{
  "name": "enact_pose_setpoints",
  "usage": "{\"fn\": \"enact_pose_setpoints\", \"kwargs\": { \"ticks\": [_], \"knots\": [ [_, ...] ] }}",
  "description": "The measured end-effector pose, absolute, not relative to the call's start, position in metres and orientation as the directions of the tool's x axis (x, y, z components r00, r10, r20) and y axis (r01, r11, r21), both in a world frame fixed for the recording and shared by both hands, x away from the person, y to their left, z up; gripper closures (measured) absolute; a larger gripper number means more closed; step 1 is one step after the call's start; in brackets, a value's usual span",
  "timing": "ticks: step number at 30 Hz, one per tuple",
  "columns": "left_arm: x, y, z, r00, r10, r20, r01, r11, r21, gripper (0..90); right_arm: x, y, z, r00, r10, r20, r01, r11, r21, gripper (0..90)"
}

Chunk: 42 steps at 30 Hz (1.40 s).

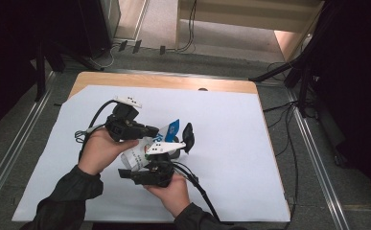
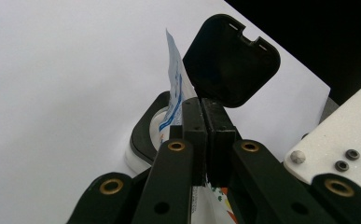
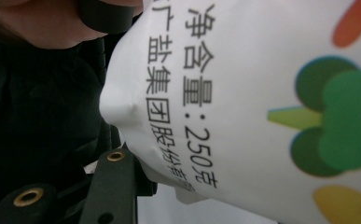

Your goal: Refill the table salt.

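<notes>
Right tongs point(image 1: 147, 160) around white pouch point(image 1: 137, 154)

"净含量:250克" on white pouch point(image 3: 262, 93)

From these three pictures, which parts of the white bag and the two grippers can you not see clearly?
- High view: the white bag is mostly covered by both hands and the right gripper.
- Left gripper view: the left gripper is shut on the bag's top edge; the jaws hide the print.
- Right gripper view: the bag's picture is cut off at the right edge; one jaw is behind the bag.
</notes>
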State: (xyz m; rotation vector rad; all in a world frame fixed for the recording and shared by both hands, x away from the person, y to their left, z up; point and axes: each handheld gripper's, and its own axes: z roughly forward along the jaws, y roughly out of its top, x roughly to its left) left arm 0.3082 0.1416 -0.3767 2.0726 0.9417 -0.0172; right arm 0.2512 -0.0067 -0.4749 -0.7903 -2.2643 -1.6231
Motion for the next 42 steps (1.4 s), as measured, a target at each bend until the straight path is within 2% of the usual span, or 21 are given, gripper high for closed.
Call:
{"fn": "enact_pose_setpoints", "kwargs": {
  "ticks": [21,42],
  "knots": [
    [0.3050,0.1395,-0.3719,0.724,0.623,-0.297,0.609,-0.374,0.699,90.0,0.2515,-0.0085,-0.4738,-0.825,0.286,0.487,0.552,0.225,0.803,57.3],
    [0.3117,0.1387,-0.3784,0.717,0.617,-0.325,0.634,-0.385,0.670,89.9,0.2524,-0.0078,-0.4762,-0.814,0.277,0.511,0.572,0.229,0.788,56.8]
  ]
}}
